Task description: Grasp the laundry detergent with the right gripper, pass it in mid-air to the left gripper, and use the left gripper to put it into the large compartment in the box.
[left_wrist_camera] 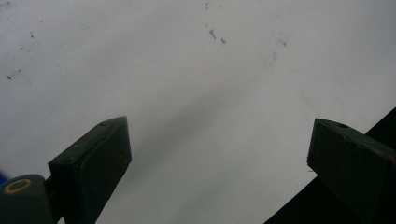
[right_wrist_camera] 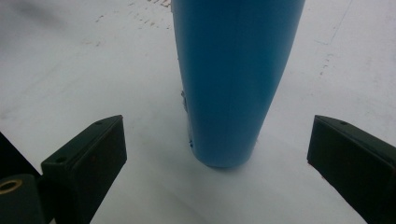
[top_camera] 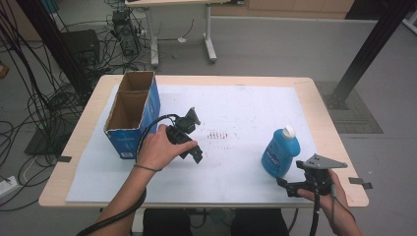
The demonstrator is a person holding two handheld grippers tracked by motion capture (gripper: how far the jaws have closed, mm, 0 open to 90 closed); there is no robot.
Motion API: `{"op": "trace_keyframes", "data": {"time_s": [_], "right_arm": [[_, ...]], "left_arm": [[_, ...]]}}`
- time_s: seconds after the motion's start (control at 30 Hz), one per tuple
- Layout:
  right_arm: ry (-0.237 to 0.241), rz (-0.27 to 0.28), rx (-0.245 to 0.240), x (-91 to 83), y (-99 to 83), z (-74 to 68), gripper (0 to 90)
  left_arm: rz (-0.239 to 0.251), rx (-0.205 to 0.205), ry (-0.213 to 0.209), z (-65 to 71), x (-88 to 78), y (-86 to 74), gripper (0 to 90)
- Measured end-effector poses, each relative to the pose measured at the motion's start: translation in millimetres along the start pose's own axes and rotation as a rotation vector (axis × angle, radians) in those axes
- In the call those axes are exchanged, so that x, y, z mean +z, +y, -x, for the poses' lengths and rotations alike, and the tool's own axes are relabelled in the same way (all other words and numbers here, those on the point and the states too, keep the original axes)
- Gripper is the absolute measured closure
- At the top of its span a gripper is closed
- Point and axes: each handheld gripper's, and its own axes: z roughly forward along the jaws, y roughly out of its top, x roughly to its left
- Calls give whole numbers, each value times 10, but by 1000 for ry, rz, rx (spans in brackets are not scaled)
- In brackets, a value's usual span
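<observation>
Covering the wooden table (top_camera: 322, 105) — a scuffed white sheet (top_camera: 246, 108); both claws wide, empty.

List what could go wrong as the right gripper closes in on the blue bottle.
1. The blue bottle stands upright and narrow between the open jaws of the right gripper; a nudge from one jaw before the other could tip it.
2. It stands near the table edge on the right, so a push might send it off.
3. Its smooth rounded side may slip if gripped low.
</observation>
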Motion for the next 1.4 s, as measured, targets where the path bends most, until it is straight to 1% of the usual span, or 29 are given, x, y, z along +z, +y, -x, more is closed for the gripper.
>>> {"op": "trace_keyframes", "data": {"time_s": [0.27,0.33,0.6,0.67,0.8,1.4], "right_arm": [[-1,15,-1,44,-7,-2,46],[-8,26,-2,63,-15,-8,47],[-14,51,8,125,-41,5,47],[-13,50,9,131,-40,7,47],[-16,54,9,151,-43,4,47],[-18,57,5,134,-48,13,46]], "left_arm": [[-1,-1,-2,-9,7,2,70],[0,0,-4,-20,12,2,72],[-1,-4,-8,-36,26,-2,72],[3,-7,-7,-36,30,-9,71],[-5,-4,-6,-35,32,2,71],[-9,3,-2,3,41,29,70]]}}
